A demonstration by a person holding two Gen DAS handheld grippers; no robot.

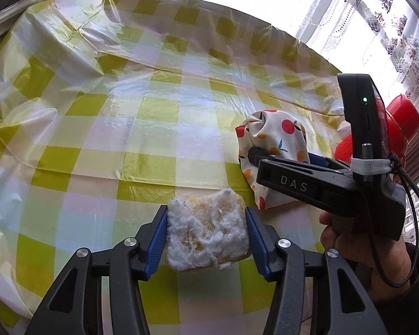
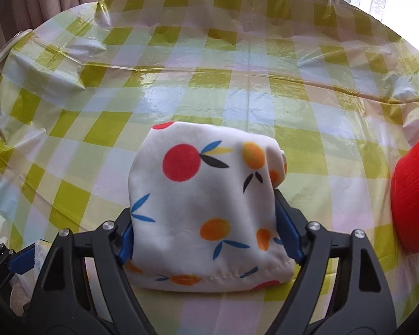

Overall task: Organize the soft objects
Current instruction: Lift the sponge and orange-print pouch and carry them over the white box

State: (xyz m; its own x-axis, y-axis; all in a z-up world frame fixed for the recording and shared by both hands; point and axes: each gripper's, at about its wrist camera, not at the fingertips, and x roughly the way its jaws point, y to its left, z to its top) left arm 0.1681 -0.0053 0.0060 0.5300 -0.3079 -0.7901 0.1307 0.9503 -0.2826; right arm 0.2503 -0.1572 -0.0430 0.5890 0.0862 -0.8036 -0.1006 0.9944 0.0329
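Observation:
My left gripper (image 1: 206, 233) is shut on a yellow sponge with a fuzzy white face (image 1: 206, 237), held just above the checked tablecloth (image 1: 111, 111). My right gripper (image 2: 206, 223) is shut on a white cloth printed with red and orange fruit (image 2: 204, 203), which drapes over its blue pads. In the left wrist view the right gripper (image 1: 254, 153) with that cloth (image 1: 273, 136) is close to the right of the sponge. In the right wrist view the sponge's edge (image 2: 40, 251) shows at the lower left.
A red plastic container (image 2: 413, 195) stands at the right, also seen in the left wrist view (image 1: 399, 122) behind the right gripper. The yellow-green checked plastic tablecloth (image 2: 237, 69) is wrinkled toward the far left edge. Curtains and a bright window lie beyond.

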